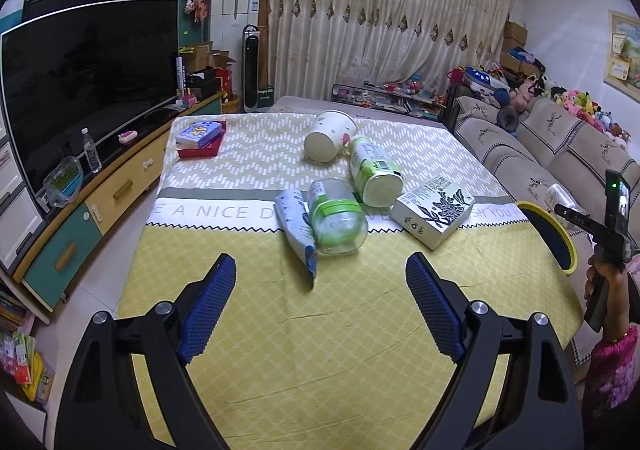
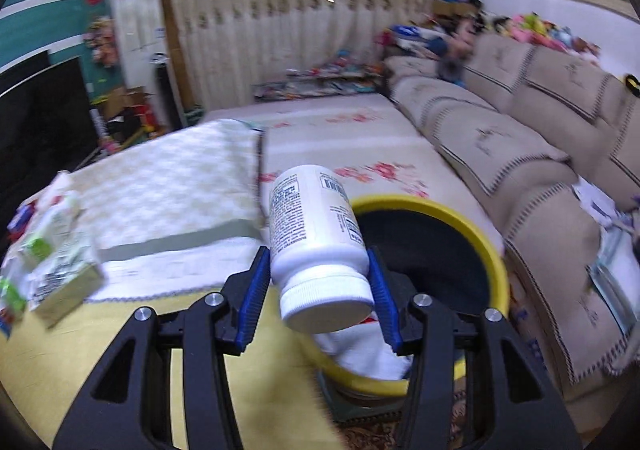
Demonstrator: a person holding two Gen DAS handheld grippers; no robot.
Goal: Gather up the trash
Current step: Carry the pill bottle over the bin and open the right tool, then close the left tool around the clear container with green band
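My right gripper (image 2: 318, 282) is shut on a white pill bottle (image 2: 316, 234), cap toward the camera, held just over the near left rim of the yellow bin (image 2: 452, 210). A white cloth lies inside that bin. In the left wrist view my left gripper (image 1: 320, 286) stands open above the yellow tablecloth (image 1: 320, 350), nothing between its fingers. Ahead of it lie a clear jar with a green lid (image 1: 338, 220), a blue-white pouch (image 1: 298, 228), a green-white bottle (image 1: 374, 170), a paper cup (image 1: 328, 136) and a patterned box (image 1: 434, 210). The right gripper (image 1: 600, 226) shows at the right edge beside the bin (image 1: 560, 234).
A blue box on a red tray (image 1: 200, 138) sits at the table's far left corner. A TV (image 1: 80, 90) and low cabinet run along the left. A beige sofa (image 1: 540, 154) with soft toys lines the right. A hand and patterned sleeve (image 1: 612, 330) hold the right gripper.
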